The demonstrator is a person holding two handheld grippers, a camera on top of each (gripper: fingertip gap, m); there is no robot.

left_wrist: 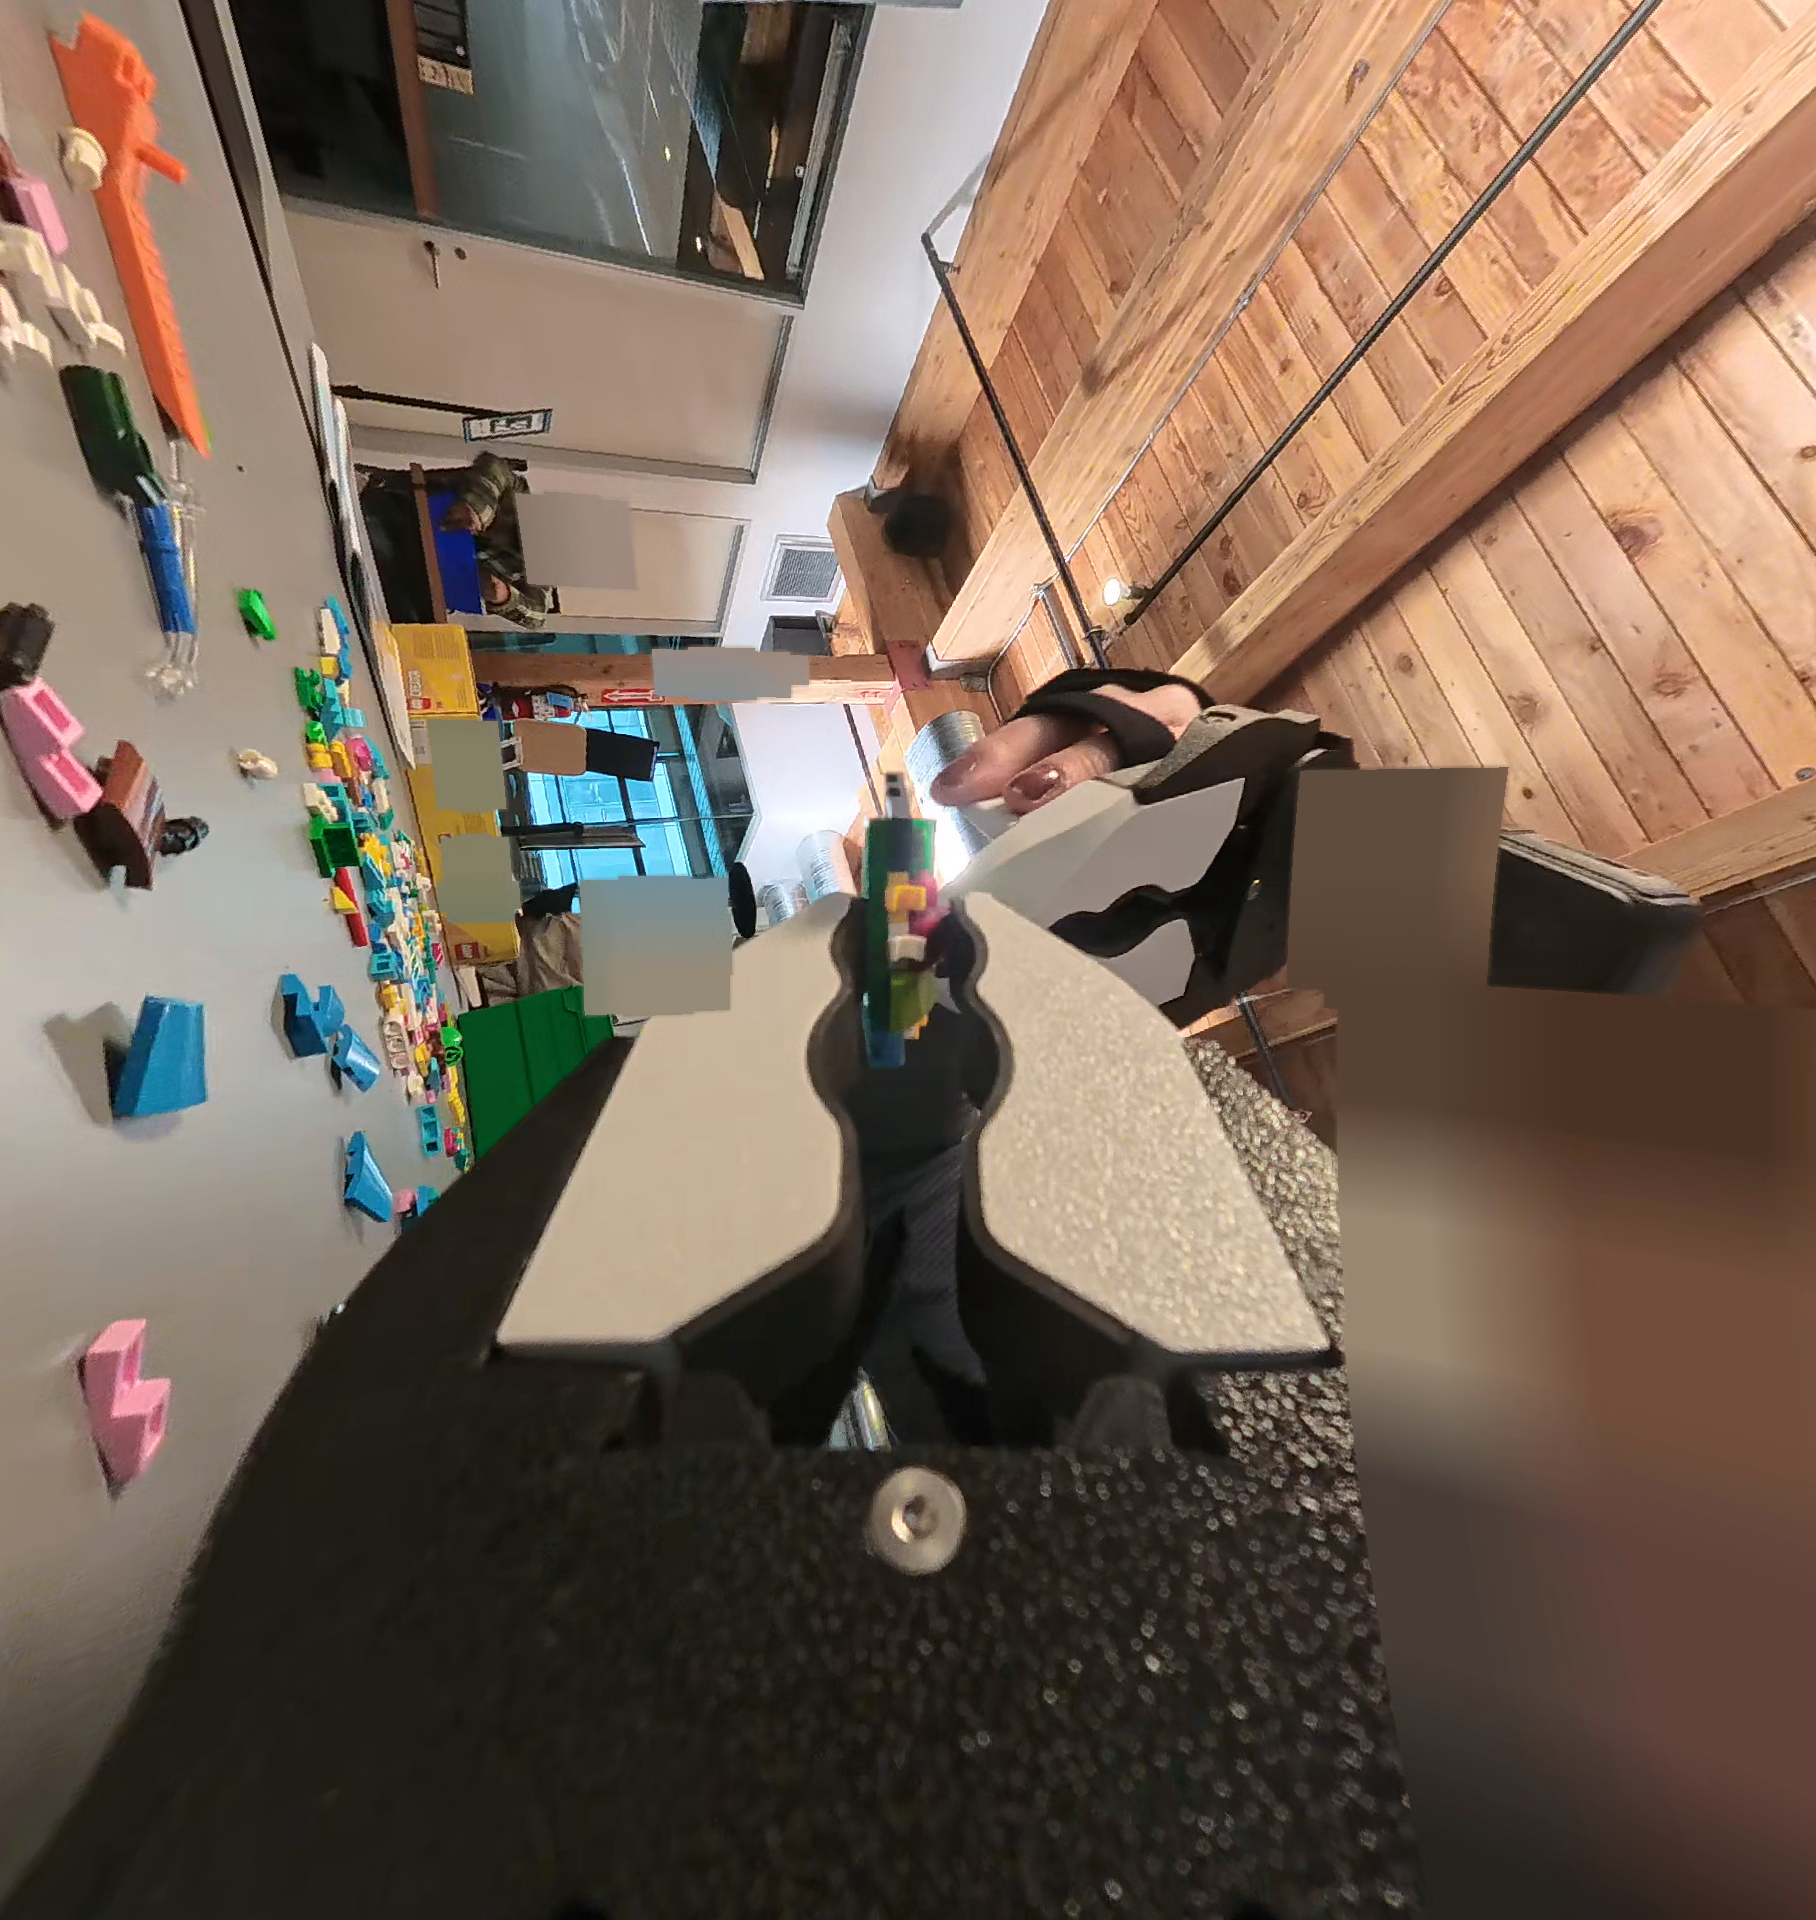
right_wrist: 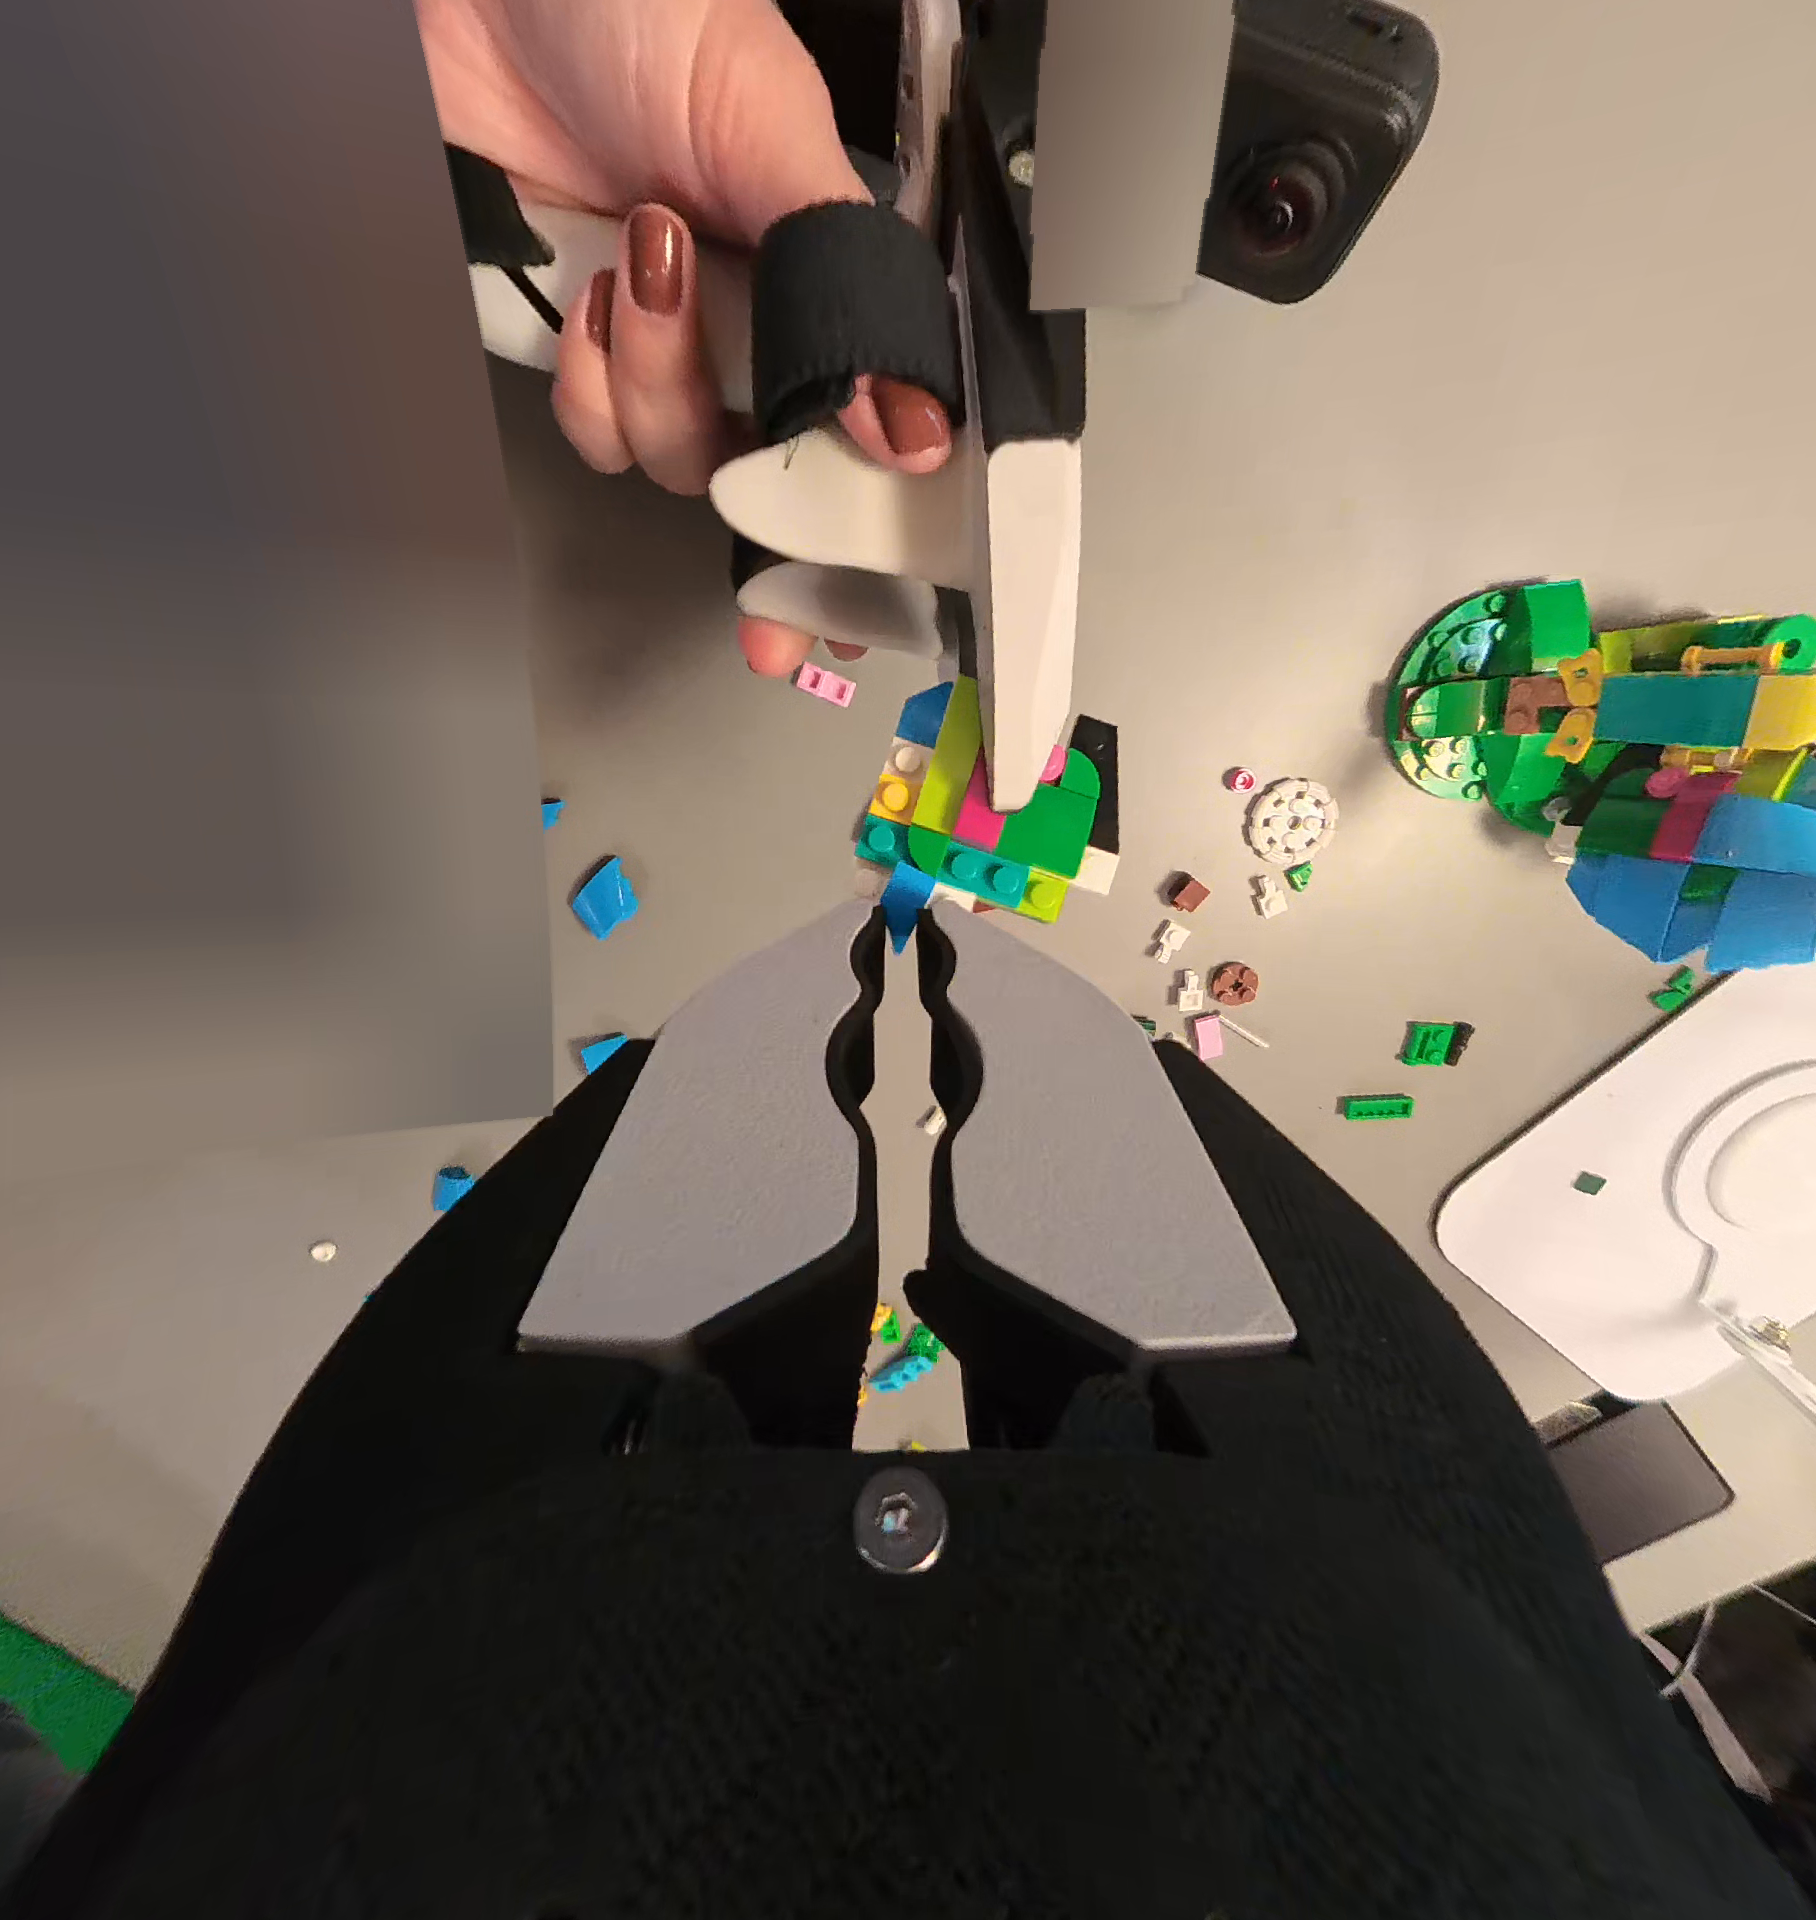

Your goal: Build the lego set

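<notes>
My left hand-held gripper (left_wrist: 899, 925) is clamped on a small lego sub-assembly (left_wrist: 896, 961), a flat green plate seen edge-on with lime, pink, white and blue pieces stacked on it; both fingers press its faces and it is lifted clear of the counter (left_wrist: 73, 1143). In the right wrist view the same sub-assembly (right_wrist: 987, 821) shows its studded face: lime and green plates, a pink brick, teal studs along the near edge, white and black at the far side, with one pale finger (right_wrist: 1029, 644) of the left tool lying across it.

My right hand-held gripper (right_wrist: 899, 914) is narrowed to a slim gap and pinches a small blue slope piece (right_wrist: 902, 904) at its tips, with the piece meeting the near edge of the sub-assembly. My hand (right_wrist: 675, 208), in a black fingerless wrap, grips the left tool's handle beyond the sub-assembly.

To the right of the sub-assembly, well apart on the counter (right_wrist: 1299, 416), sits a larger finished lego build (right_wrist: 1652, 769) in green, blue, teal and yellow. Between the two lie a white round plate (right_wrist: 1291, 821), a brown round piece (right_wrist: 1234, 982) and scattered small white and pink bits. Nearer than the finished build rests a white moulded tray (right_wrist: 1610, 1247).

In the left wrist view, loose blue pieces (left_wrist: 156, 1060), a pink bracket piece (left_wrist: 125, 1392), an orange brick separator (left_wrist: 130, 229) and a heap of small mixed bricks (left_wrist: 384, 883) spread over the counter.
</notes>
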